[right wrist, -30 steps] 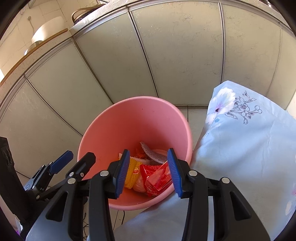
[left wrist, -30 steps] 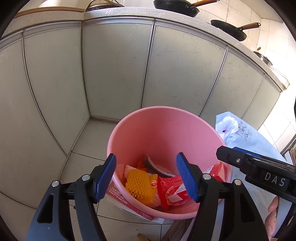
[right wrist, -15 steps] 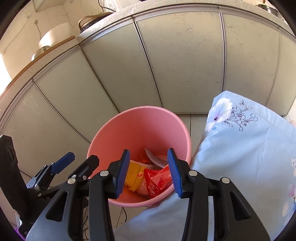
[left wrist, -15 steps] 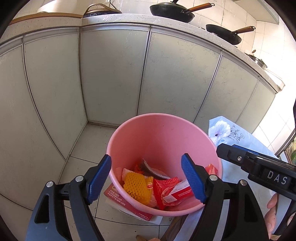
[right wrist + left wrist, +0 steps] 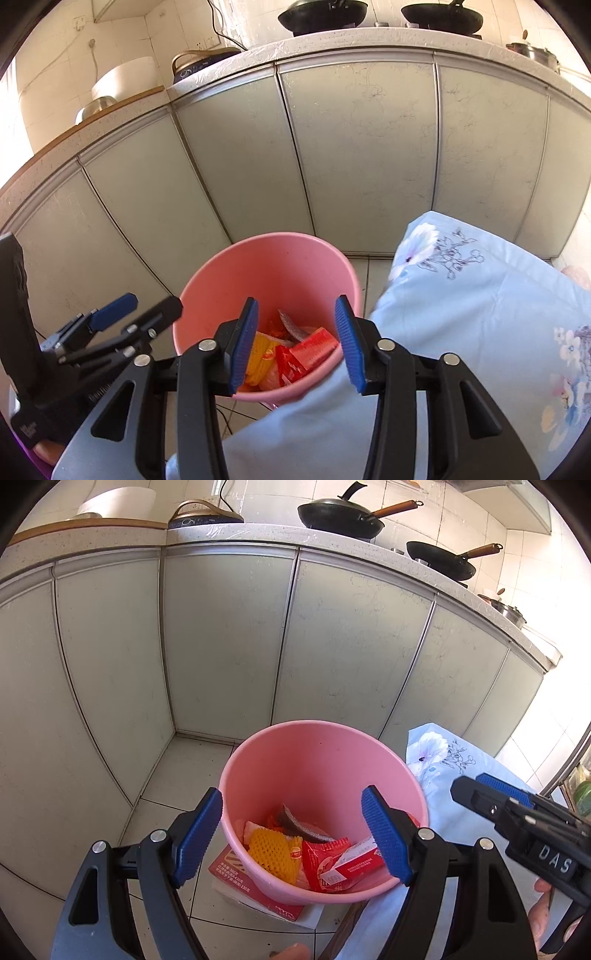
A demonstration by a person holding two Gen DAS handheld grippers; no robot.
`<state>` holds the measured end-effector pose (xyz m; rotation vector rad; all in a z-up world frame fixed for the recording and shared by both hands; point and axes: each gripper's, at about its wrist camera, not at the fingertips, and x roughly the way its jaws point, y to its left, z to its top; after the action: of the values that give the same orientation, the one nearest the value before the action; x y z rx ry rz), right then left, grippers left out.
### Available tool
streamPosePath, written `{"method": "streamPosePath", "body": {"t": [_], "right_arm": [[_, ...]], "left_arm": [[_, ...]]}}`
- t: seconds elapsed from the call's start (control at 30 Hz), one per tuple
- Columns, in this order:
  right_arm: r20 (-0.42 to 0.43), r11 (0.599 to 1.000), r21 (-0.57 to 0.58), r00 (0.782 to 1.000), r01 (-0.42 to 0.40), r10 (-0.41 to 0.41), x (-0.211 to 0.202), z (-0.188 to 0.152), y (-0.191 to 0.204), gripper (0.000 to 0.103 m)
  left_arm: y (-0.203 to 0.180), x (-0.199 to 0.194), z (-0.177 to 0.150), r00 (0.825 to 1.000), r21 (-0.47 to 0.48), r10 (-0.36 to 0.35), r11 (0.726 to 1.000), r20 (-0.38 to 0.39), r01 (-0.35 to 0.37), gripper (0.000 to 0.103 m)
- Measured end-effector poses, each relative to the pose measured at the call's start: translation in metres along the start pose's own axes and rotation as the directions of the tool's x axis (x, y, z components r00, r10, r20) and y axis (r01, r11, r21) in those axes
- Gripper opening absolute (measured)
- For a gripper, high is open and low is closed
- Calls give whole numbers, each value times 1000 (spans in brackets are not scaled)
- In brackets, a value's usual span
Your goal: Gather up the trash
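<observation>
Bin: the pink bin [image 5: 325,768] stands on the tiled floor [image 5: 192,771] before the kitchen cupboards [image 5: 229,642], just beside a blue flowered cloth [image 5: 472,317]
Trash collected: a yellow foam net [image 5: 275,853], a red wrapper [image 5: 325,853], a red-and-white carton [image 5: 354,864] and a grey scrap [image 5: 295,823] lie in the bottom of the bin; this share of the job looks done
Left claw: the left claw [image 5: 293,843] hangs above the near rim with its jaws spread wide and nothing between them
Right claw: the right claw [image 5: 295,345] also hangs over the bin, empty; its jaws have just been opening and stand apart, gripping nothing
Left to do: a flat red-printed packet [image 5: 255,886] lies on the floor, partly under the bin; whether it counts as trash I cannot tell; no other loose litter shows on the visible floor or cloth
Stage: judged as the release just finished, with both claws free for a next piece, if any remains out of view
</observation>
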<state>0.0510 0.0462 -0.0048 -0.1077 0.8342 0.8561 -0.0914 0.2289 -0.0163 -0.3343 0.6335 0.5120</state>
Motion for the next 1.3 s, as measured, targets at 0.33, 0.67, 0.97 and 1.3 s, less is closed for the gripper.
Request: {"method": "streamPosePath", "body": {"t": [0.33, 0.67, 0.97, 1.3], "right_arm": [[41, 995, -91, 998, 41, -37, -24, -26, 13, 53], [68, 994, -83, 995, 75, -69, -43, -48, 14, 60], [81, 991, -59, 990, 121, -116, -55, -61, 6, 60], [86, 988, -61, 987, 139, -133, -60, -66, 2, 60]], "left_arm": [[-7, -20, -3, 1000, 20, -5, 1000, 21, 5, 76], [-13, -37, -17, 1000, 31, -6, 999, 16, 5, 73], [-20, -46, -27, 1000, 40, -21, 999, 17, 20, 71], [-28, -54, -28, 999, 59, -34, 998, 23, 33, 70]]}}
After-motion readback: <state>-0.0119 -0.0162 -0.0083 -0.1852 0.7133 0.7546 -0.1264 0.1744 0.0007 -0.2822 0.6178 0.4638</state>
